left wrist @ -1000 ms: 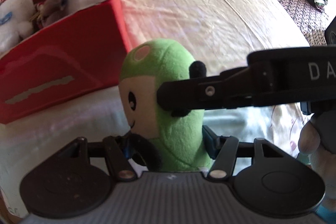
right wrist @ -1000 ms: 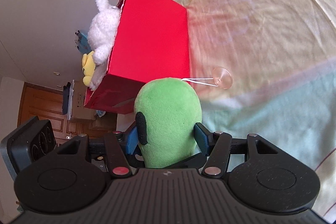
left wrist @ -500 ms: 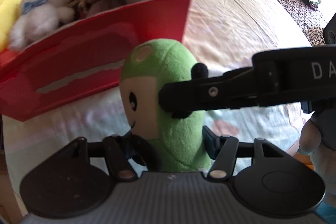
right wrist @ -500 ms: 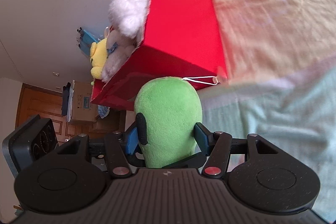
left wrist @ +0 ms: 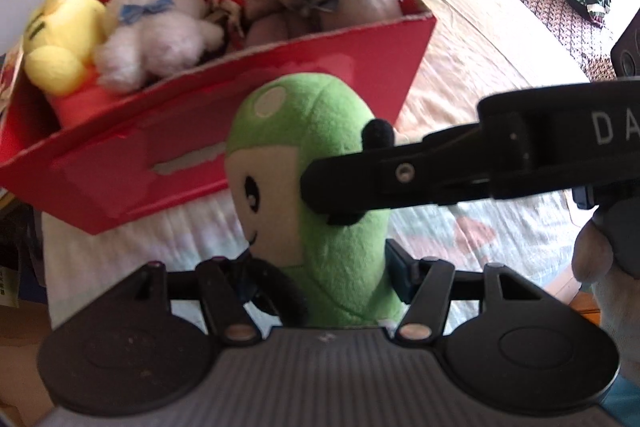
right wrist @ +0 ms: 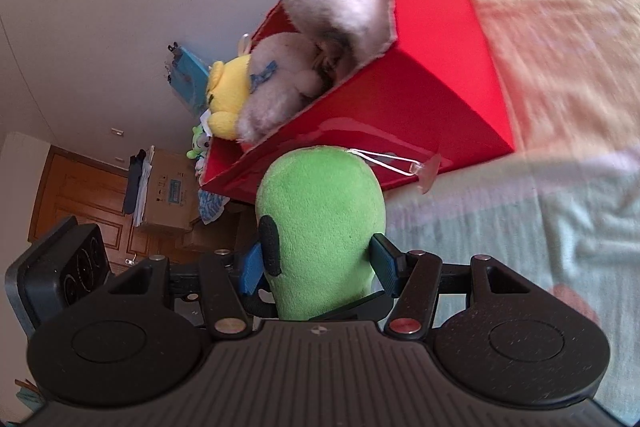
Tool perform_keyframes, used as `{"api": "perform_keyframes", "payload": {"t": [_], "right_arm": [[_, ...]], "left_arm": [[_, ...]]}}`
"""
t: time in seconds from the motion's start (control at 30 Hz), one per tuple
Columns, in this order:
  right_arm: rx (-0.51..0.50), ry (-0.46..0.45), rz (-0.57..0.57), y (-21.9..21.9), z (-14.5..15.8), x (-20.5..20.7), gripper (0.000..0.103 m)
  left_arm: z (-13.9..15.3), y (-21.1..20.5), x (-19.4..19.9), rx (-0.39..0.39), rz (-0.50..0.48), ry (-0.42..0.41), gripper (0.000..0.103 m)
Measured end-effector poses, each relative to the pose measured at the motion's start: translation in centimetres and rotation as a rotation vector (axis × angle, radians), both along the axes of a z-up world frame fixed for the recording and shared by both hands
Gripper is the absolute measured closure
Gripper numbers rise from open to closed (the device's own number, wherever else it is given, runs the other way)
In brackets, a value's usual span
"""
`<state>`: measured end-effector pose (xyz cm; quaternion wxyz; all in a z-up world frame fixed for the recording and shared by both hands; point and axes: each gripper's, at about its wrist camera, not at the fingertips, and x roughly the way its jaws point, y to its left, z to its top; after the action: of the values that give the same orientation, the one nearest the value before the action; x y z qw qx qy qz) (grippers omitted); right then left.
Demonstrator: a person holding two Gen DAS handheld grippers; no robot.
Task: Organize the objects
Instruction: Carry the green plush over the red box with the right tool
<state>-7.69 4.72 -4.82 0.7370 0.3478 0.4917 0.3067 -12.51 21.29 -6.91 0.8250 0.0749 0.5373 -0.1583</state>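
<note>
The red box [left wrist: 248, 131] had drawn nearer since a second before. Both the left gripper [left wrist: 320, 275] and right gripper [right wrist: 320, 263] pinched the green plush toy [left wrist: 320, 187], held just before the box of stuffed animals [left wrist: 160, 23] on the bedsheet [left wrist: 460, 75]

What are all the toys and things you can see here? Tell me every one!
Green plush toy: one, green with a pale face, held up in front of the box by both grippers.
Suction cup: one, clear, on a white string from the green toy's top.
Red box: one, red, on the bed.
White plush toys: at least two, in the box.
Yellow plush toy: one, at the box's end.
Bedsheet: one, pastel.
Left gripper: black, shut on the toy's lower body.
Right gripper: black, blue pads, shut on the toy.
</note>
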Motion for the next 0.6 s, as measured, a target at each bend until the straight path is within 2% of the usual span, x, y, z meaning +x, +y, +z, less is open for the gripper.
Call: {"api": "perform_keyframes", "payload": {"t": [0.3, 0.33, 0.6], "right_arm": [[0.031, -0.041, 0.028, 0.7, 2.2, 0.4, 0.044], [0.034, -0.047, 0.029, 0.8, 2.4, 0.4, 0.044], [0.062, -0.078, 0.031, 1.0, 3.5, 0.4, 0.044]], "left_arm": [[2.6, 1.6, -0.9, -0.036, -0.01, -0.065, 0.039], [2.5, 0.8, -0.7, -0.04, -0.007, -0.068, 0.039], [4.2, 2.0, -0.7, -0.097, 0.003, -0.081, 0.039]]}}
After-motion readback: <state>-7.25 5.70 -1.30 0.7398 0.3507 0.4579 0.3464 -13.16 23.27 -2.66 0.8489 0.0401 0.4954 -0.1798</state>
